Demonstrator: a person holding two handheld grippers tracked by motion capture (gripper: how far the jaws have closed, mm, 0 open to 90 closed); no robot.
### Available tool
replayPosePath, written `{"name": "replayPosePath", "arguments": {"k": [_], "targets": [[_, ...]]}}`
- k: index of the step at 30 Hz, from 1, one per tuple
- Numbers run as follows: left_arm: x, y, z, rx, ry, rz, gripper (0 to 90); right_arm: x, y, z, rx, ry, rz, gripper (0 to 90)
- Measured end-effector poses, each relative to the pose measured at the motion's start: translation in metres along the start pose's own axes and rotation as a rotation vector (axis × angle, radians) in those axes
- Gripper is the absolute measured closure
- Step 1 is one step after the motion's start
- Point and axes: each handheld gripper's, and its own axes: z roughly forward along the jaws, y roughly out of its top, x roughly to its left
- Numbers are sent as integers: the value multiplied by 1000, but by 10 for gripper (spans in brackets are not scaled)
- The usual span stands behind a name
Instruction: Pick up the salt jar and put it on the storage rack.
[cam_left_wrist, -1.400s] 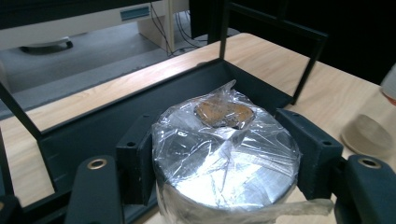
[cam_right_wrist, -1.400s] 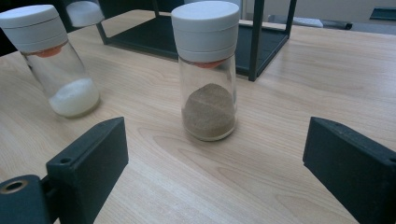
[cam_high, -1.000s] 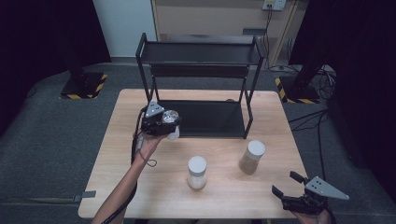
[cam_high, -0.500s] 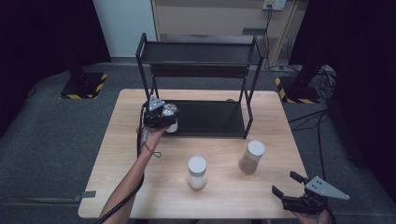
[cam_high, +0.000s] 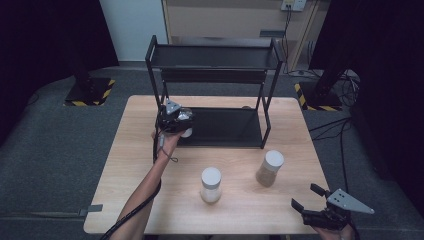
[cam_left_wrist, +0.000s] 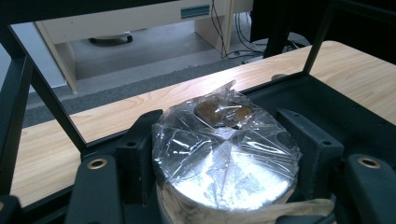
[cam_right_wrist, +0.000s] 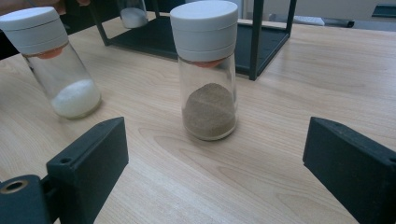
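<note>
Nearest you, your right tongs (cam_high: 312, 201) hovered low over the near right corner of the pale wooden table (cam_high: 130, 165), jaws spread wide and empty. In the right gripper view, a clear glass jar with a white screw lid and brown powder (cam_right_wrist: 208, 70) stood upright just ahead of those open jaws, between them in line but not touched. A second clear glass jar with a white lid and white grains (cam_right_wrist: 53, 65) stood beyond the left jaw, near the brown one but apart from it.

Farther out, your left tongs (cam_high: 181, 124) were closed on a third jar, a small round one whose top was wrapped in crinkled clear plastic film (cam_left_wrist: 224, 149). In the left gripper view both black jaws pressed its sides, and the jar sat upright between them. You held it at the front left edge of the bottom shelf of a black metal two-tier rack (cam_high: 222, 127), the shelf lying directly ahead of the jaws.

The step in hand appeared to be placing this wrapped jar on the lower shelf. The next move would likely call for easing it forward past the rack's left upright, setting its base flat on the shelf, then opening the jaws.
</note>
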Motion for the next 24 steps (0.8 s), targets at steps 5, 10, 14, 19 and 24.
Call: {"name": "replayPosePath", "arguments": {"k": [5,10,14,19,24], "targets": [[1,-7,7,2,5,-22,340,0,0,0,-2,3,0,68],[0,-11,13,16,18,-19,340,-1,0,0,0,4,1,68],[1,-12,16,19,22,-20,339,-1,0,1,1,5,3,68],[1,-14,19,16,26,-31,339,-1,0,1,1,6,3,68],[3,-17,22,16,27,-46,340,-1,0,1,1,6,2,68]]}}
